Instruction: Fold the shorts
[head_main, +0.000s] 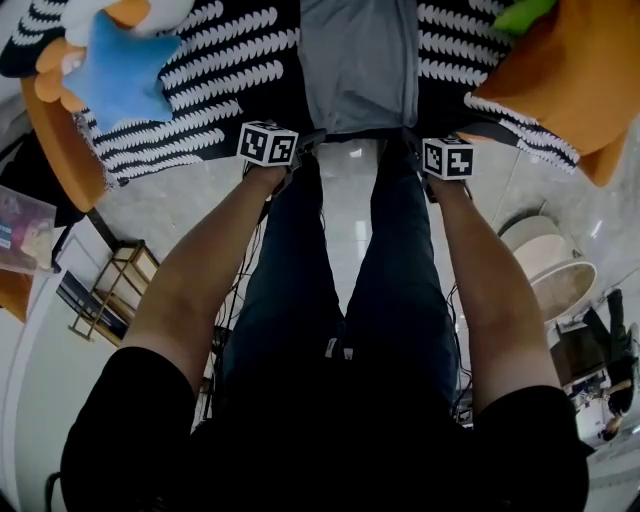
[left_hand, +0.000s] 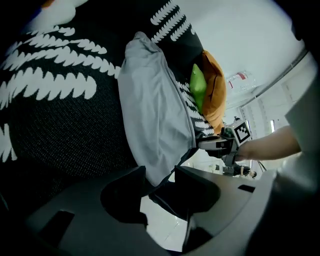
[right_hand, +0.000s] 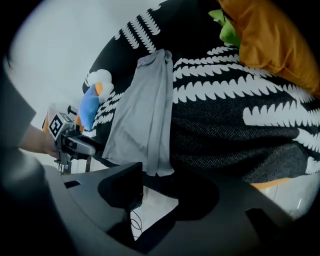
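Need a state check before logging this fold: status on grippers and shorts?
Left gripper jaws open, shorts corner between them. Right gripper jaws open at near hem. Shorts on patterned blanket. Blue star plush, orange plush off to the sides, clear.

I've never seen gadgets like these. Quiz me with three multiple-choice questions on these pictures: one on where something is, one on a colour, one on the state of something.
1. Where do the grey shorts lie?
A. In a basket
B. On the black-and-white patterned cover
C. On a hanger

2. What colour is the star-shaped soft toy?
A. Blue
B. Red
C. Yellow

3. How do the jaws of the left gripper stand?
A. Shut tight together
B. Clamped on the star-shaped soft toy
C. Apart, with a corner of the grey shorts between them

Answers:
1. B: the head view shows the shorts spread on the patterned cover.
2. A: the star is plainly blue beside the orange plush.
3. C: the left gripper view shows a gap between the jaws, with the cloth corner hanging into it.
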